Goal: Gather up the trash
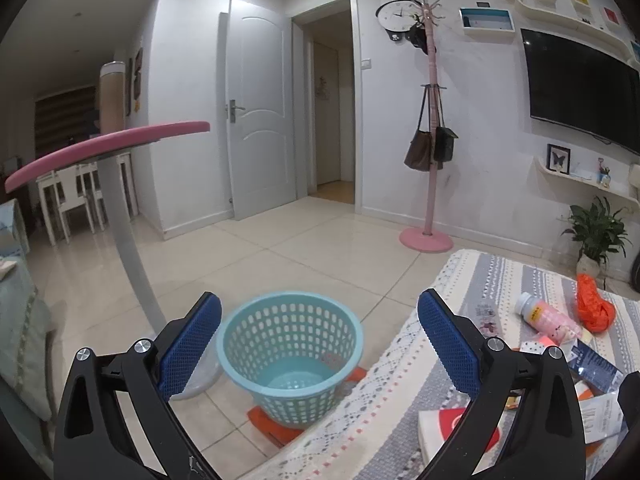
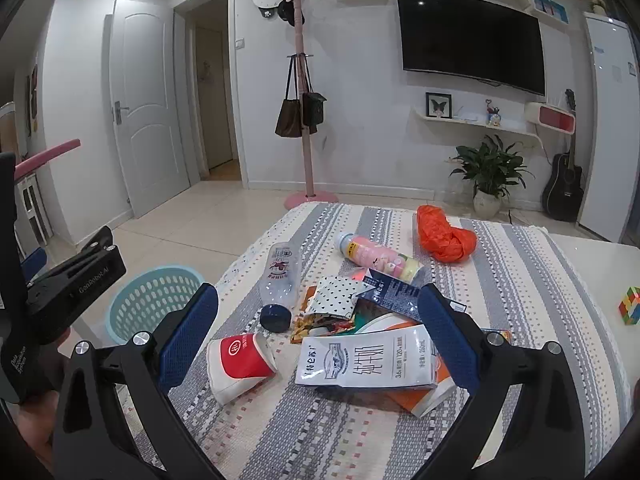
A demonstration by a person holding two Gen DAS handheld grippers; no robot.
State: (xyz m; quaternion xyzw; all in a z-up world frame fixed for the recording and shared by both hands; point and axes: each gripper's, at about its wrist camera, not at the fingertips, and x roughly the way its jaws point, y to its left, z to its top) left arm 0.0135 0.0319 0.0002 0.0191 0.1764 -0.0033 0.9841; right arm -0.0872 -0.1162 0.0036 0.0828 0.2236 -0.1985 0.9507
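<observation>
A teal plastic basket (image 1: 291, 356) stands on the floor beside the table, empty inside; it also shows at the left in the right wrist view as the basket (image 2: 149, 300). My left gripper (image 1: 319, 344) hangs open above it, holding nothing. On the striped tablecloth (image 2: 520, 280) lies a heap of trash: a white milk carton (image 2: 366, 362), a red and white paper cup (image 2: 240, 360), a clear bottle (image 2: 280, 276), a pink bottle (image 2: 376, 258), an orange plastic bag (image 2: 444, 236) and several wrappers (image 2: 336, 300). My right gripper (image 2: 318, 344) is open over the cup and carton, touching neither.
A colourful puzzle cube (image 2: 630, 305) sits at the table's right. A pink-topped side table (image 1: 100, 148) on a grey leg stands left of the basket. A pink coat stand (image 1: 429, 128), a potted plant (image 2: 490, 176) and a guitar (image 2: 564, 184) line the far wall.
</observation>
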